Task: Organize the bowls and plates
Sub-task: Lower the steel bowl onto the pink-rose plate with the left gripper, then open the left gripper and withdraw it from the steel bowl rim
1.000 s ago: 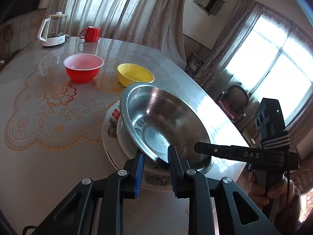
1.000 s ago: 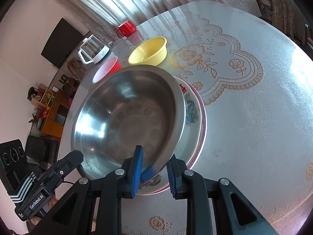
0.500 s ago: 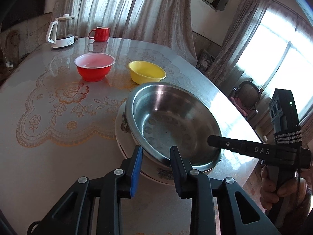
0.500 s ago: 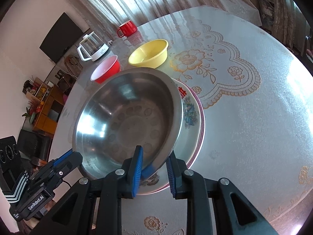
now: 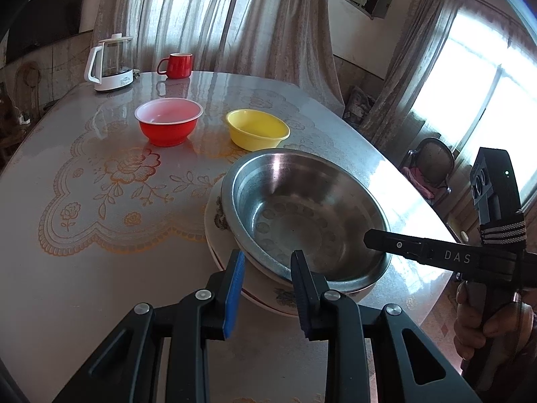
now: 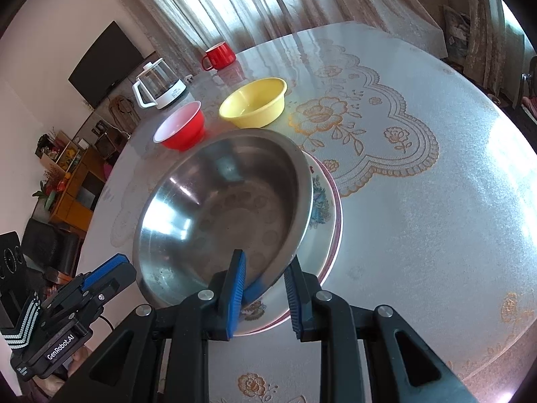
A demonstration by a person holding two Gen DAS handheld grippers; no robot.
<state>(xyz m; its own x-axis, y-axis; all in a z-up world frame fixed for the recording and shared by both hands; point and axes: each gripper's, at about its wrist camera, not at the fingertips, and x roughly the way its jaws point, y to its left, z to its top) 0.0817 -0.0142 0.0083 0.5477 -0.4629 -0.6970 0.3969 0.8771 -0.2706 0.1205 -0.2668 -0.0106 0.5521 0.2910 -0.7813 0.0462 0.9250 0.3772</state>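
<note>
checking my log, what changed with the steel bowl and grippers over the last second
Both grippers opened and let go: the left gripper and right gripper now straddle the rim of the steel bowl, which settled onto the stacked plates. Red bowl and yellow bowl stayed put.

Home dining room: curtains [image 5: 214, 16], wall TV [image 6: 107, 60], lace-clothed table [image 6: 419, 218], kettle [image 5: 110, 63].

Floral plates [image 5: 214, 235] mostly hidden under steel bowl [image 5: 302, 215]; plate count can't be determined.
</note>
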